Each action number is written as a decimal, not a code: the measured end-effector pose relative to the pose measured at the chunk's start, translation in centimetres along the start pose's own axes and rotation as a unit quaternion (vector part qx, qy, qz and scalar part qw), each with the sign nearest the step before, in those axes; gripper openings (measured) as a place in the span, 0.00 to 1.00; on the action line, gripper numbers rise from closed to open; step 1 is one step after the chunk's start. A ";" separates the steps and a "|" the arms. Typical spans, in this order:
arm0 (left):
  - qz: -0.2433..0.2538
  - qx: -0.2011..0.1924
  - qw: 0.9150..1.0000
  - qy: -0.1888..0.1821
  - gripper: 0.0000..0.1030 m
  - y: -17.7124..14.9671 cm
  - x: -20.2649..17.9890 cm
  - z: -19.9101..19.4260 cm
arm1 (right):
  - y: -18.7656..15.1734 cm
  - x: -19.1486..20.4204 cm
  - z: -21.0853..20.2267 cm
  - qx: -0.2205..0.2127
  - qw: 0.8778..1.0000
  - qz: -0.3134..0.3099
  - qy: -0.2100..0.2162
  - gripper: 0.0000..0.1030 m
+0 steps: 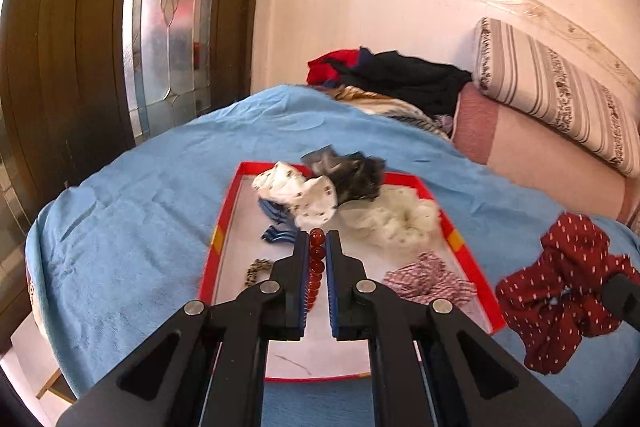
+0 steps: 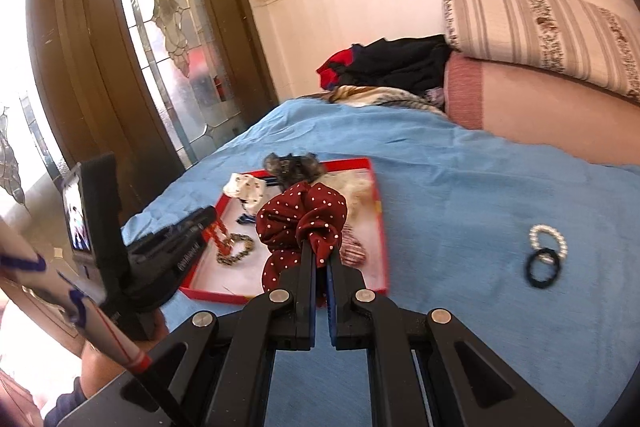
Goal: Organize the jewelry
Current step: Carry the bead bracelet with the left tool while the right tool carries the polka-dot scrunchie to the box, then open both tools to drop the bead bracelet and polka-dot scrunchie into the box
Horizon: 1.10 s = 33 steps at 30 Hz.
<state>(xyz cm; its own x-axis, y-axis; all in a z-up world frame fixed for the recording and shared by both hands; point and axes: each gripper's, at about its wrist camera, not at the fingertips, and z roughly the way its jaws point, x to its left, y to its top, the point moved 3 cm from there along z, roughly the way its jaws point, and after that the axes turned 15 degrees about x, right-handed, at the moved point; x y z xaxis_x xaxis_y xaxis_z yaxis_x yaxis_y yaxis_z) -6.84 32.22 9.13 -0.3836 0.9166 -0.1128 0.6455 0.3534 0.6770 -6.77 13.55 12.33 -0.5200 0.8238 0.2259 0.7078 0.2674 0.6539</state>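
Observation:
My left gripper (image 1: 318,239) is shut on a red bead bracelet (image 1: 316,259) and holds it over the red-rimmed tray (image 1: 224,227) on the blue blanket. In the right wrist view that left gripper (image 2: 208,223) hangs over the tray's left side, the bead bracelet (image 2: 219,235) dangling from it. My right gripper (image 2: 319,259) is shut on a dark red dotted scrunchie (image 2: 300,223), lifted in front of the tray (image 2: 382,227). The same scrunchie (image 1: 560,291) shows at the right in the left wrist view. The tray holds several scrunchies, a white one (image 1: 304,191) among them, and a gold chain bracelet (image 2: 236,249).
A pearl bracelet (image 2: 550,241) and a black hair tie (image 2: 542,267) lie on the blue blanket (image 2: 460,187) to the right of the tray. Folded clothes (image 1: 396,75) and a striped pillow (image 1: 560,91) sit at the far end. A wooden door with glass (image 1: 160,27) stands at left.

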 end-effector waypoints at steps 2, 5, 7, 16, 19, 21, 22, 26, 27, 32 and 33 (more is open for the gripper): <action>-0.003 0.002 1.000 0.004 0.07 0.0 0.5 0.3 | 0.5 0.7 1.1 0.008 1.000 -0.003 0.005 0.05; -0.008 0.009 1.000 0.007 0.07 0.1 1.0 1.0 | 1.0 1.6 2.9 0.020 1.000 -0.005 0.014 0.05; -0.012 0.016 1.000 0.010 0.07 0.0 1.4 1.4 | 1.2 1.9 4.1 0.029 0.999 -0.005 0.017 0.05; -0.026 0.033 0.999 0.029 0.07 -0.1 2.5 2.7 | 1.2 2.5 7.8 0.066 0.997 0.003 0.034 0.05; -0.032 0.040 0.998 0.031 0.07 -0.1 2.7 3.1 | 1.1 2.2 8.8 0.077 0.996 0.011 0.035 0.05; -0.031 0.042 0.998 0.031 0.07 -0.2 2.6 3.1 | 0.9 1.9 9.3 0.084 0.996 0.016 0.039 0.05; -0.030 0.042 0.998 0.033 0.07 -0.2 2.5 3.2 | 0.9 1.8 9.5 0.086 0.995 0.018 0.039 0.05; -0.029 0.049 0.998 0.037 0.07 -0.3 2.5 3.6 | 0.7 1.6 10.1 0.094 0.995 0.020 0.039 0.05; -0.030 0.052 0.997 0.039 0.07 -0.3 2.6 3.8 | 0.6 1.5 10.4 0.098 0.994 0.021 0.038 0.05; -0.025 0.060 0.997 0.045 0.07 -0.4 2.3 4.3 | 0.3 1.2 11.4 0.109 0.993 0.027 0.035 0.05; -0.024 0.061 0.997 0.046 0.07 -0.4 2.3 4.3 | 0.2 1.2 11.6 0.111 0.993 0.028 0.033 0.05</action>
<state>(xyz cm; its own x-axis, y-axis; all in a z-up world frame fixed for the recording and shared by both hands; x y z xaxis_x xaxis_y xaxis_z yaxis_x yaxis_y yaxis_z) -5.12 34.98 5.49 -0.4717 0.8789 -0.0716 0.6982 0.4218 0.5784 -1.66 20.37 4.38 -0.5023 0.8079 0.3083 0.8200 0.3319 0.4664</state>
